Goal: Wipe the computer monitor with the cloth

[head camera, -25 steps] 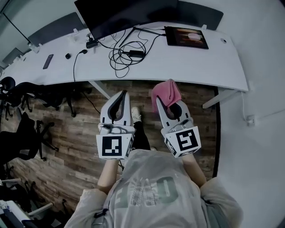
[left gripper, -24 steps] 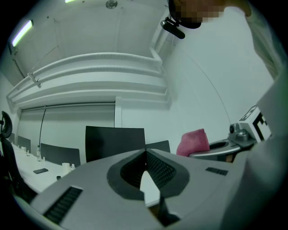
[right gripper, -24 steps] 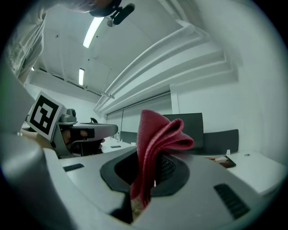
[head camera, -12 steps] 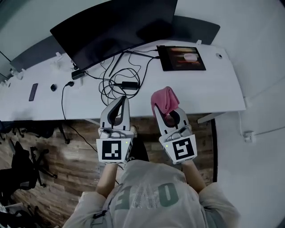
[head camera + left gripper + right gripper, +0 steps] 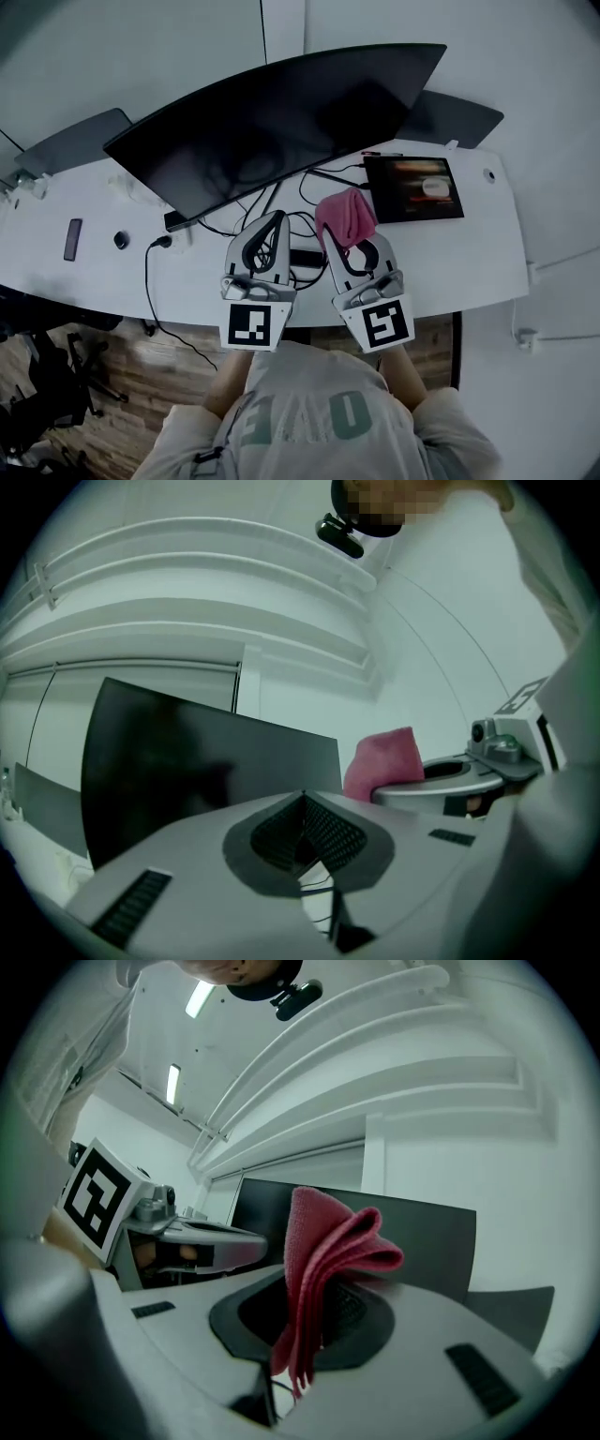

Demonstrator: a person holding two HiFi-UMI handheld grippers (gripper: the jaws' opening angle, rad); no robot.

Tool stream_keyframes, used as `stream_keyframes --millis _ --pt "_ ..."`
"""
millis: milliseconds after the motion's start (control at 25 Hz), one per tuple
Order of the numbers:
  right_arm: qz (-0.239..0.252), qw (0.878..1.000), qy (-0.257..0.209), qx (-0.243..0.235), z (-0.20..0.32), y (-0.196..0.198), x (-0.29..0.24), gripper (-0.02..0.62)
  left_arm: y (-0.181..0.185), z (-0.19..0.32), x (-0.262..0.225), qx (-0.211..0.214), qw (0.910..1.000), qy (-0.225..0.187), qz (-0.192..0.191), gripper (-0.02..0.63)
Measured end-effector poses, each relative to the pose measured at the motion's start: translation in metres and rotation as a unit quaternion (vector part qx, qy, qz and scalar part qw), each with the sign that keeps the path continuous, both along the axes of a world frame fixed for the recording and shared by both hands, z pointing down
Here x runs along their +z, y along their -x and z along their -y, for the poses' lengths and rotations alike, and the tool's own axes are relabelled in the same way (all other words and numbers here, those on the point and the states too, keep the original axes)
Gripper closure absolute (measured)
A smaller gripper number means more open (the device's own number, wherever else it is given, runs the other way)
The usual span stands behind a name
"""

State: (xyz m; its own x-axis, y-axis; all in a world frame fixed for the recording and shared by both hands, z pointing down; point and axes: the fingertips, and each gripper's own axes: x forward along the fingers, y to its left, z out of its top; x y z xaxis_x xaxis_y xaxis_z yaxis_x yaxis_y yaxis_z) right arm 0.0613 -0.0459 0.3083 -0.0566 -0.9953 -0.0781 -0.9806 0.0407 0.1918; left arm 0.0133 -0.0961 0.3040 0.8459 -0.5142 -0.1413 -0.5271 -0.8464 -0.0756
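A wide black curved monitor (image 5: 272,122) stands on the white desk (image 5: 450,262), its screen dark; it also fills the background as the monitor (image 5: 187,761) and the monitor (image 5: 422,1232). My right gripper (image 5: 339,223) is shut on a folded pink cloth (image 5: 344,214), held upright just below the screen's lower right part. The pink cloth (image 5: 323,1260) sticks up from the closed jaws of the right gripper (image 5: 314,1321). My left gripper (image 5: 274,223) is beside it, shut with nothing in it, over the cables; the left gripper (image 5: 305,813) shows jaws pressed together.
A tablet (image 5: 414,188) with a lit screen lies on the desk at right. Tangled black cables (image 5: 291,225) run under the monitor. A phone (image 5: 72,238) and a small round object (image 5: 120,239) lie at the left. A second dark screen (image 5: 459,117) stands behind at right.
The view has closed in on the desk: both grippers moved forward from over the floor to over the desk, close under the monitor. The cloth stays held in the right gripper.
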Motion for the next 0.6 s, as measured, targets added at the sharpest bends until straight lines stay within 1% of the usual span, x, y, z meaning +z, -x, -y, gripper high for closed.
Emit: stream_keyframes --millis 120,240,440,600 --pt "0.011 1.0 -0.005 0.002 0.034 -0.007 -0.008 0.548 -0.015 0.034 -0.007 0.011 0.9999 0.0 -0.005 0.591" --pt "0.022 1.0 -0.006 0.002 0.054 -0.013 -0.012 0.548 -0.027 0.053 -0.011 0.018 0.9998 0.007 -0.009 0.591" --pt "0.039 0.999 0.006 0.003 0.07 -0.034 -0.007 0.548 -0.048 0.069 -0.006 0.016 0.9996 0.021 -0.008 0.591" --pt "0.056 0.998 0.011 -0.011 0.074 -0.047 -0.003 0.548 -0.061 0.072 -0.002 0.0 0.9999 0.017 -0.002 0.591"
